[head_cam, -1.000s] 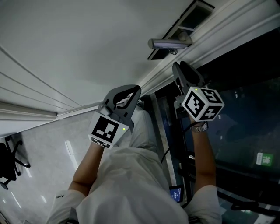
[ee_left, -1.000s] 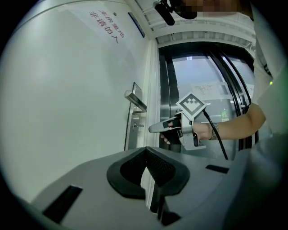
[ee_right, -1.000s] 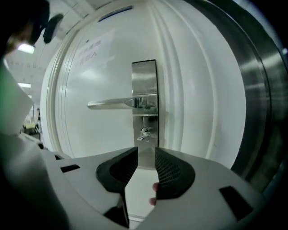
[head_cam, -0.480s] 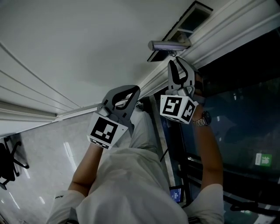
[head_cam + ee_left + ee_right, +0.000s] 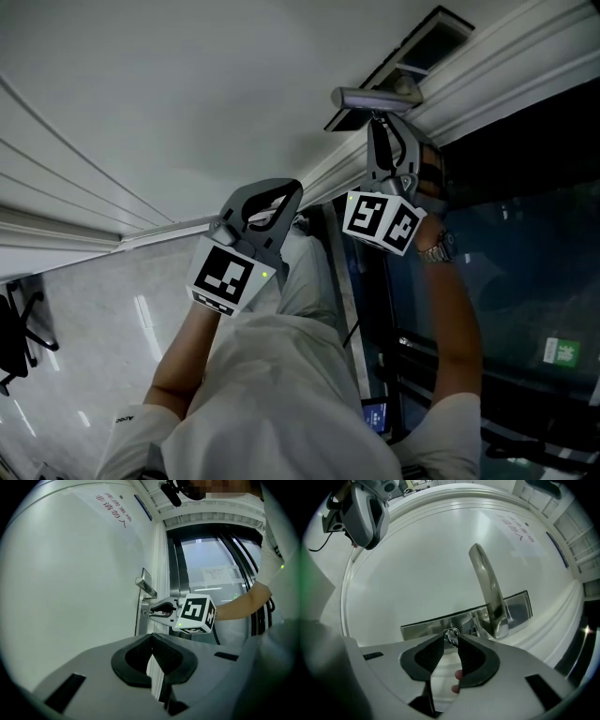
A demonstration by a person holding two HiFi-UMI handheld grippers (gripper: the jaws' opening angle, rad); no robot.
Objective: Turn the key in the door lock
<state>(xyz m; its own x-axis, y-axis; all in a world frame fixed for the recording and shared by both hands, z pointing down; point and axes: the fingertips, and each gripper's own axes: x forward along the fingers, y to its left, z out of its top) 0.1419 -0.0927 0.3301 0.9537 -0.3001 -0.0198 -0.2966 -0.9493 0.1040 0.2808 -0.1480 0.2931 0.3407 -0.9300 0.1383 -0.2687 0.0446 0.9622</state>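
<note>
The right gripper (image 5: pixel 451 638) is shut on a small metal key (image 5: pixel 452 635) that sits in the steel lock plate (image 5: pixel 426 626) of the white door (image 5: pixel 187 103). The lever handle (image 5: pixel 486 585) juts out just beside the key. In the head view this gripper (image 5: pixel 380 141) points at the door right under the handle (image 5: pixel 377 97). From the left gripper view I see it (image 5: pixel 160 612) at the lock, side on. The left gripper (image 5: pixel 267 202) hangs back from the door, jaws together and empty (image 5: pixel 152 641).
A dark glass panel and metal door frame (image 5: pixel 375 281) run along the right of the white door. Red lettering (image 5: pixel 112 509) is printed high on the door. An office chair (image 5: pixel 17 342) stands on the floor at far left. The person's torso (image 5: pixel 272 403) fills the lower middle.
The right gripper has rolled about its own axis at the lock, swinging its marker cube from the right side round underneath. It also edged closer in under the handle. The left gripper stayed put.
</note>
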